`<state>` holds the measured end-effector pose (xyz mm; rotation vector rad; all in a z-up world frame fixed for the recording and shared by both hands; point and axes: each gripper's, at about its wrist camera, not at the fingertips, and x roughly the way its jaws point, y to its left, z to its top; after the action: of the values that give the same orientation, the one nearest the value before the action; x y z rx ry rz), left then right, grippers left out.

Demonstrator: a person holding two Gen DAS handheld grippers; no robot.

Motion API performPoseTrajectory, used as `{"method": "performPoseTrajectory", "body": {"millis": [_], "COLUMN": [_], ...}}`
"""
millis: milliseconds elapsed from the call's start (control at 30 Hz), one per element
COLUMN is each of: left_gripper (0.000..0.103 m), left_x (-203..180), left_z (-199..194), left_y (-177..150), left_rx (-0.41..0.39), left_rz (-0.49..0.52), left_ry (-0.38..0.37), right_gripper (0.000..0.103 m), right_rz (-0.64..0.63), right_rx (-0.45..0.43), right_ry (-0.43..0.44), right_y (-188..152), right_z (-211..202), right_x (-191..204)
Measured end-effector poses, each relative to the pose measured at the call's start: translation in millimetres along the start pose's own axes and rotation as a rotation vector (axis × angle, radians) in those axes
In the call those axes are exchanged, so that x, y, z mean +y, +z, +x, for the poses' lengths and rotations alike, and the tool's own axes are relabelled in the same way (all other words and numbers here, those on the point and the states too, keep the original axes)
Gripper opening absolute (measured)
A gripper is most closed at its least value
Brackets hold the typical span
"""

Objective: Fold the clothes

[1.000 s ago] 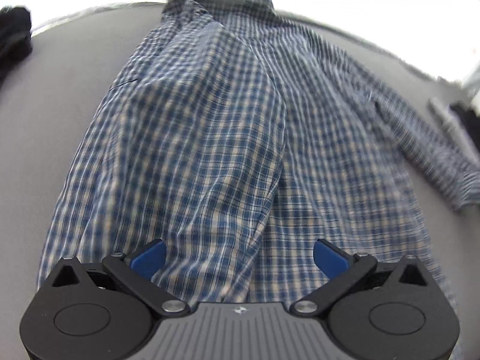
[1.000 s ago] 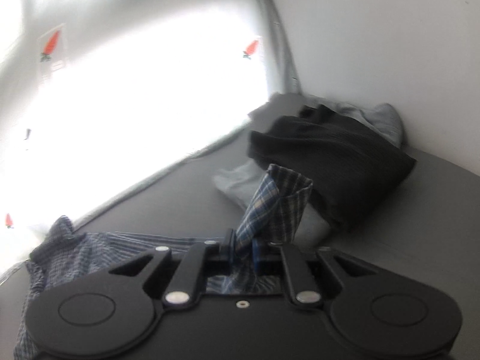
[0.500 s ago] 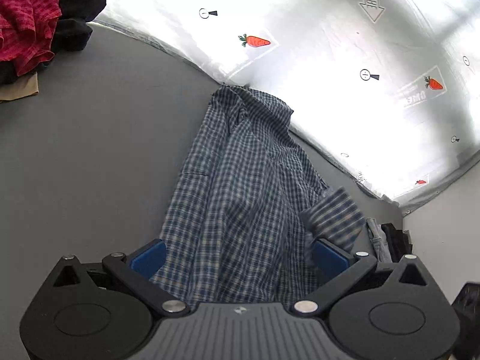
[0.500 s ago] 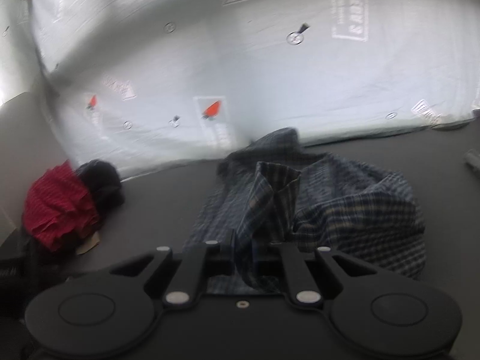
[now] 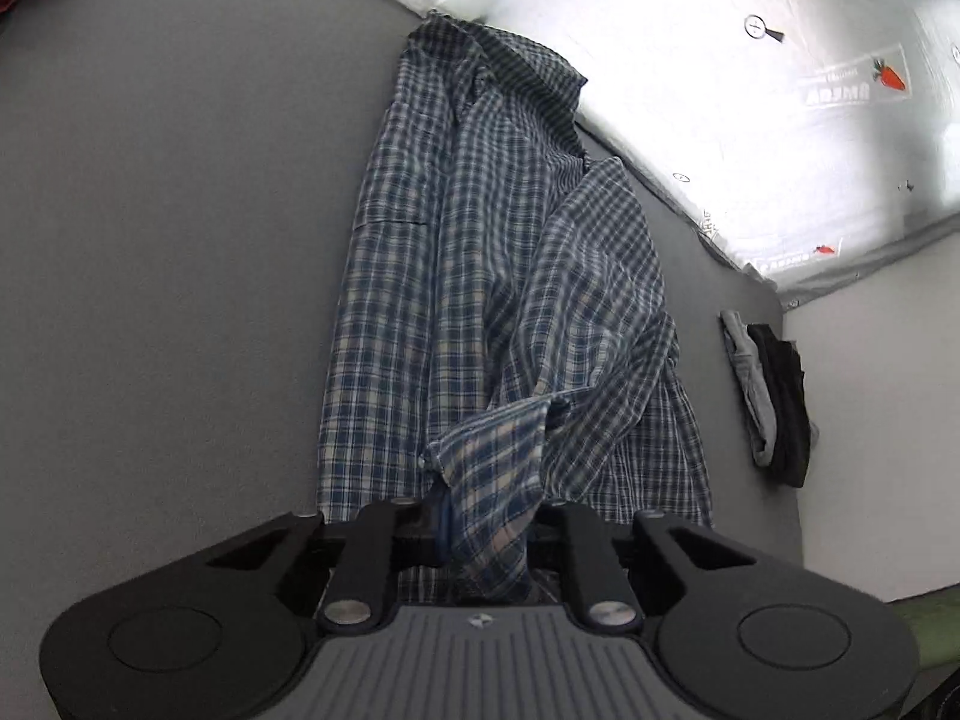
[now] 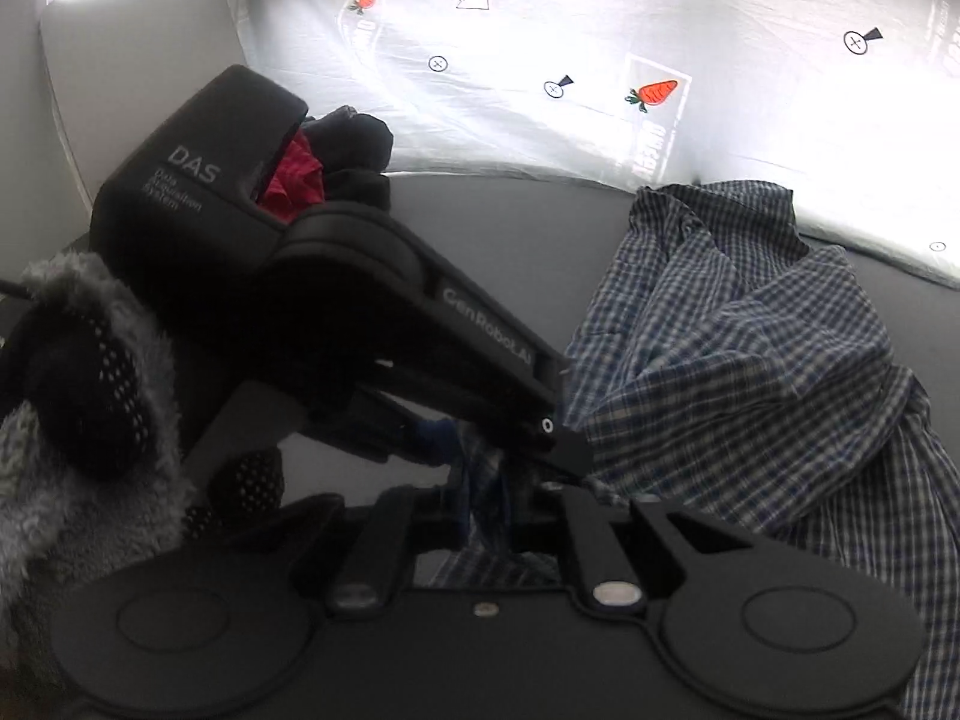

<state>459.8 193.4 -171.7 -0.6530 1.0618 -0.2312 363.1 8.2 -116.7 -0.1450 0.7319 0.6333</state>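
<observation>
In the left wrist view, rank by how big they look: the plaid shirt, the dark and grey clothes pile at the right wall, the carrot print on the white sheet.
1. Plaid shirt, by far the largest.
2. Dark and grey clothes pile, though it lies farther away.
3. Carrot print, smallest.

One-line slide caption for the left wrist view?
Left claw shut on the plaid shirt's sleeve cuff, the shirt spread on the grey table.

The shirt [image 5: 498,276] is a small check of navy blue, lighter blue and off-white. The surface [image 5: 168,252] under it is plain grey. Along its far edge a white sheet [image 6: 600,18] carries orange carrots with green tops and black markings. Near the surface's far left corner lies red cloth [image 6: 294,180] beside black cloth [image 6: 360,150].
</observation>
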Motion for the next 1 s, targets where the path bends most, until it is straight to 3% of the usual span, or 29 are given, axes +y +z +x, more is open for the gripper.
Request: {"method": "performPoseTrajectory", "body": {"millis": [67, 133, 167, 267, 367, 400, 433, 533, 567, 600, 633, 700, 900, 1000], "left_gripper": [0.015, 0.014, 0.013, 0.013, 0.013, 0.013, 0.012, 0.012, 0.011, 0.011, 0.011, 0.009, 0.008, 0.008], "left_x": [-9, -14, -16, -22, -29, -31, -37, -57, -64, -72, -79, -98, -135, -143], "left_z": [-1, -6, -9, -19, -32, -36, -41, -57, -63, -70, -77, -94, -166, -204], "left_y": [1, 5, 9, 23, 42, 49, 58, 85, 94, 102, 111, 131, 189, 209], "left_rx": [-0.030, -0.059, -0.079, -0.135, -0.187, -0.203, -0.227, -0.311, -0.341, -0.375, -0.408, -0.496, -0.728, -0.839], "left_rz": [0.060, 0.082, 0.086, 0.132, 0.137, 0.142, 0.156, 0.200, 0.214, 0.226, 0.234, 0.249, 0.285, 0.300], "left_ry": [0.036, 0.037, 0.044, 0.082, 0.097, 0.100, 0.105, 0.108, 0.107, 0.106, 0.111, 0.135, 0.117, 0.131], "right_gripper": [0.021, 0.039, 0.042, 0.044, 0.045, 0.045, 0.045, 0.044, 0.044, 0.036, 0.014, 0.002, 0.001, 0.001], "right_rz": [0.002, 0.045, 0.074, 0.128, 0.179, 0.258, 0.337, 0.517, 0.547, 0.562, 0.557, 0.538, 0.229, 0.138], "right_rx": [0.017, 0.004, -0.009, -0.005, 0.119, 0.167, 0.197, 0.239, 0.210, 0.194, 0.186, 0.170, 0.078, 0.036], "right_ry": [-0.021, -0.056, -0.081, -0.256, -0.554, -0.637, -0.657, -0.604, -0.580, -0.566, -0.561, -0.554, -0.535, -0.394], "right_y": [-1, -3, -5, -28, -70, -91, -108, -150, -158, -161, -160, -155, -94, -72], "right_z": [-8, -19, -26, -44, -50, -55, -60, -73, -80, -83, -86, -91, -118, -134], "right_x": [-4, -16, -25, -73, -140, -168, -188, -227, -231, -233, -231, -227, -160, -112]}}
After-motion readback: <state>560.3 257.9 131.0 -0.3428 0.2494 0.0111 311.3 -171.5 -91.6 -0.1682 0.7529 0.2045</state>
